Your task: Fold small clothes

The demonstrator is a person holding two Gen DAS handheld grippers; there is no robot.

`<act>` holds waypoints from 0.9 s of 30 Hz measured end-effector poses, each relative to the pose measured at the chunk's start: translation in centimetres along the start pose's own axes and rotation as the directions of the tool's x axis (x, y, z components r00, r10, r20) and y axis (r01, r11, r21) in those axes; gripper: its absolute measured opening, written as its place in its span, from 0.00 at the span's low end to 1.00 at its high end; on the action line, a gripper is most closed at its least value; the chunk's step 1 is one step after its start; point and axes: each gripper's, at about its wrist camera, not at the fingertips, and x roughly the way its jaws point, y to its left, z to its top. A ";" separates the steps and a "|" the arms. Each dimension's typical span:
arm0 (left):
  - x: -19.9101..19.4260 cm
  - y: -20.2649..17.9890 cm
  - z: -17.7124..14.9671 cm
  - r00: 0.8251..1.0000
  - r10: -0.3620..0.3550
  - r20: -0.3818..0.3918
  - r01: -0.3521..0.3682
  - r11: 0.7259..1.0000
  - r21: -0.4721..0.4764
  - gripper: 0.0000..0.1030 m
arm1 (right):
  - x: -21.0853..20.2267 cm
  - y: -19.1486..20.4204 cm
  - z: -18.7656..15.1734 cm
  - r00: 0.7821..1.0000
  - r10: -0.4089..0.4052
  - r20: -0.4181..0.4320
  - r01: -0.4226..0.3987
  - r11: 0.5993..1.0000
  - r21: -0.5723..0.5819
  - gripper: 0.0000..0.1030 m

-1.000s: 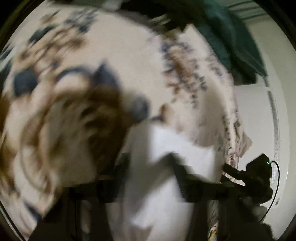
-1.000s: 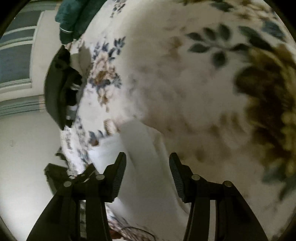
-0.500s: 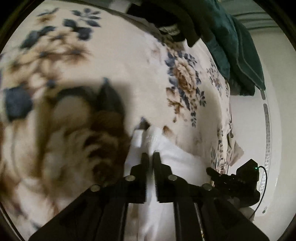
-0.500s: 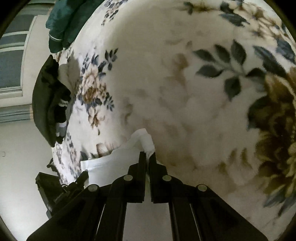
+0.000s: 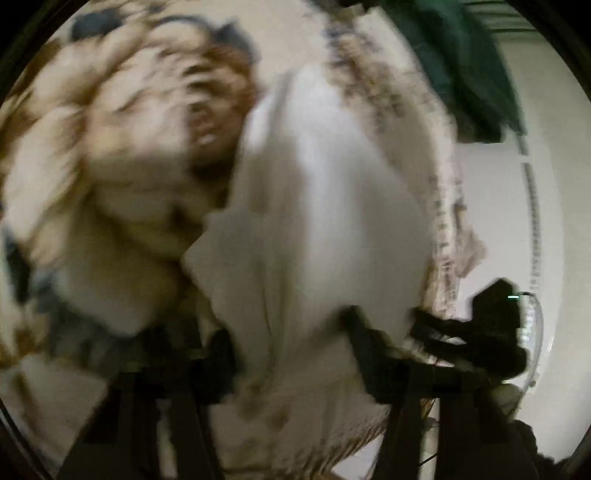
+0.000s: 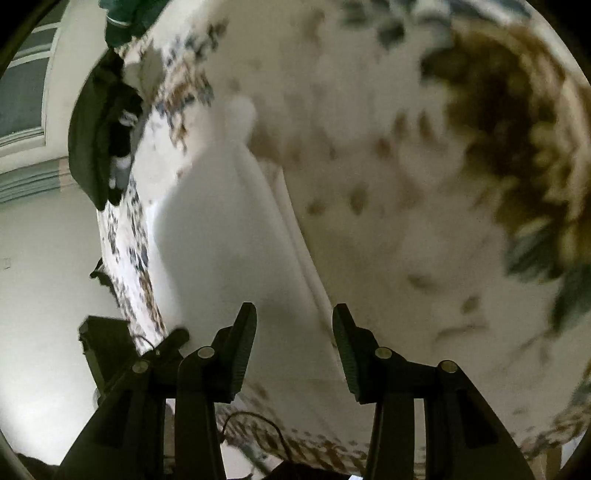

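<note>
A white garment (image 5: 325, 192) lies long and flat on the flowered blanket (image 5: 110, 147). In the blurred left wrist view my left gripper (image 5: 290, 339) hangs over its near end. The jaws stand wide apart and are closing slightly, with cloth between them that the pads do not press. In the right wrist view the garment (image 6: 221, 236) runs away from my right gripper (image 6: 295, 343). Its jaws are opening, with the folded edge below the gap and free of the pads. The other gripper (image 5: 491, 332) shows as a black shape at the right.
Dark green clothes (image 5: 461, 66) are heaped at the blanket's far end, also seen as a green heap (image 6: 122, 18). A black garment (image 6: 96, 140) hangs over the blanket's (image 6: 406, 184) edge. Pale floor (image 6: 44, 258) lies beyond that edge.
Half a second ago both grippers were shut on the garment's rolled end. Both now have their jaws apart and have drawn back, leaving the garment laid out ahead.
</note>
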 end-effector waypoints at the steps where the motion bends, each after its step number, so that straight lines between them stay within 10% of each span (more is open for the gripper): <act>1: 0.0 -0.1 0.1 1.000 -0.019 -0.002 0.019 1.000 -0.008 0.08 | 0.6 -0.4 -0.1 0.999 0.049 -0.012 -0.049 0.999 0.019 0.44; 4: -1.7 0.2 0.3 0.992 -0.116 0.053 0.117 0.993 -0.024 0.07 | 0.8 -0.7 -0.4 0.990 0.142 0.017 -0.142 0.989 0.040 0.06; 12: -1.3 2.7 0.7 0.996 -0.089 -0.020 0.087 0.991 -0.097 0.19 | 1.3 -0.3 -0.2 0.998 0.053 -0.031 -0.053 0.999 -0.005 0.05; 15: -3.0 2.0 1.1 0.996 -0.091 0.025 0.092 0.994 -0.055 0.65 | -0.4 -0.5 0.5 0.998 0.055 -0.018 -0.055 0.998 -0.019 0.49; 16: -3.2 2.2 1.3 0.994 -0.098 0.050 0.101 0.993 -0.060 0.71 | -0.8 -0.7 0.7 0.997 0.078 -0.003 -0.078 0.997 -0.023 0.75; 17: -2.9 2.7 1.7 0.991 -0.118 0.064 0.123 0.989 -0.078 0.71 | -0.9 -1.1 1.1 0.993 0.116 -0.006 -0.116 0.993 -0.022 0.80; 27: 2.4 2.9 5.0 0.984 -0.169 0.054 0.174 0.980 -0.094 0.70 | 5.0 -0.1 4.1 0.925 0.342 -0.168 -0.354 0.934 -0.047 0.76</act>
